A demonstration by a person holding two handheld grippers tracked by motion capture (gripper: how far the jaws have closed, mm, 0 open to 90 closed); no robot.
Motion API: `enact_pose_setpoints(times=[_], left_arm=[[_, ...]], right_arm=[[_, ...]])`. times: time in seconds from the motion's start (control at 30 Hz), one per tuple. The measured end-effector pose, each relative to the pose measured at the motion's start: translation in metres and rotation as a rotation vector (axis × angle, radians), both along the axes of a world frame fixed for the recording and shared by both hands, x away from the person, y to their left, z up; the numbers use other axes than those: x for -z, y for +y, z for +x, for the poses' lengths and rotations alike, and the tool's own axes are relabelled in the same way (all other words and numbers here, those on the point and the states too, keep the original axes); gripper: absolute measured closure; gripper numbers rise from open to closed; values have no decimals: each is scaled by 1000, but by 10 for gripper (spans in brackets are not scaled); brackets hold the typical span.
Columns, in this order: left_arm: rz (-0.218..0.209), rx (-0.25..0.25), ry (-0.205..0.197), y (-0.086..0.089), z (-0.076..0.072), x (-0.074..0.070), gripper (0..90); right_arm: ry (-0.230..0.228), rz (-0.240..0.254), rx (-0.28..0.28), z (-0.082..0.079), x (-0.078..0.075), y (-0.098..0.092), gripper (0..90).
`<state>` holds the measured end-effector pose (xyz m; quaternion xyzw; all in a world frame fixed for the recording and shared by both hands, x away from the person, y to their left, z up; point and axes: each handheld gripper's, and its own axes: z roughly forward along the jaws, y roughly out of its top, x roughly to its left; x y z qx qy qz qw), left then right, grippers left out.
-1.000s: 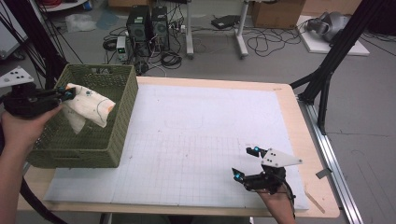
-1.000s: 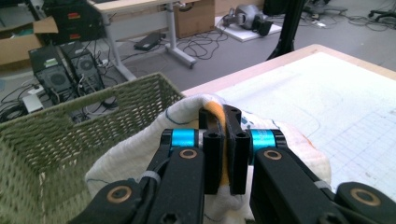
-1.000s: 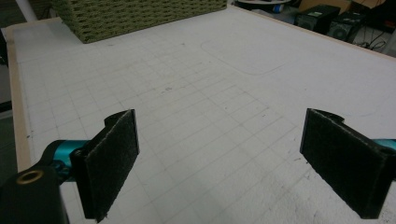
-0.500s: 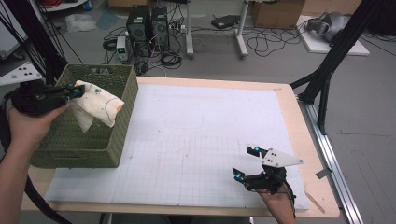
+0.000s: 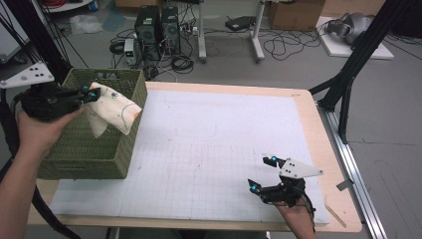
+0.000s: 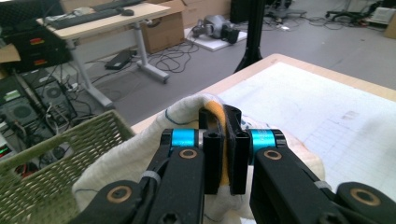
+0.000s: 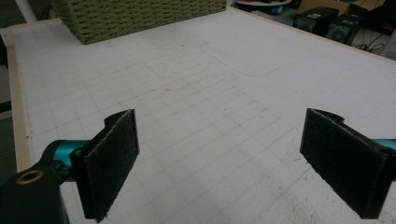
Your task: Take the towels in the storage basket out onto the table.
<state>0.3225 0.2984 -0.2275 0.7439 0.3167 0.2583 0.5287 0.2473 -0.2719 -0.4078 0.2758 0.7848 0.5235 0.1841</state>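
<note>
While my left tool (image 5: 88, 93) pinches it, the cream-white cloth with an orange patch and thin dark stitched lines (image 5: 112, 110) hangs above the green woven basket (image 5: 94, 149), draped over the basket's right rim and down its outer wall. From the left gripper view I see the two black jaws pressed together on a fold of that cloth (image 6: 140, 154), with the orange fabric squeezed between the pads and the pale cloth bunched on both sides of them. My left hand (image 5: 37, 132) holds the tool body level, over the basket's left part, with its grey three-cornered plate up at the far left.

I see the basket standing on the left end of the white gridded mat (image 5: 209, 149) that covers the pale wooden tabletop (image 5: 321, 134); the basket's near left corner sits past the mat's edge.

My right tool (image 5: 263, 173) sits low over the near right part of the mat, well apart from the basket and cloth. Its jaws stand wide with nothing between them; in the right gripper view I see bare grid between the two black pads (image 7: 112, 163), and the basket's woven wall (image 7: 140, 16) far off at the top. My right hand (image 5: 296, 216) comes in from the bottom edge.

Beyond the tabletop I see the grey floor with two black computer towers (image 5: 159, 25), loose cables and black frame legs.
</note>
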Motion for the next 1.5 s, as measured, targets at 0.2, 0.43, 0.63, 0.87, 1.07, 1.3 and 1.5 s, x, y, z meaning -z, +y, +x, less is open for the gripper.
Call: enact_pose_setpoints(times=[0.2,0.43,0.63,0.87,1.07,1.3,1.5], left_arm=[[12,41,-6,-14,0,-3,875],[4,84,-4,-31,2,-3,875],[7,115,-4,-46,5,-2,875],[-12,164,5,-64,7,1,875],[-18,207,9,-80,8,5,875],[-11,238,19,-96,10,11,875],[-4,265,24,-108,11,13,875]], right_arm=[[-4,2,2,0,0,0,109],[-5,2,0,1,-1,0,109],[-6,0,-1,1,-1,0,109],[-6,5,-2,1,-1,1,109],[-8,5,-4,1,-1,0,109],[-9,5,-6,1,-1,0,109],[-11,6,-6,0,-1,0,109]])
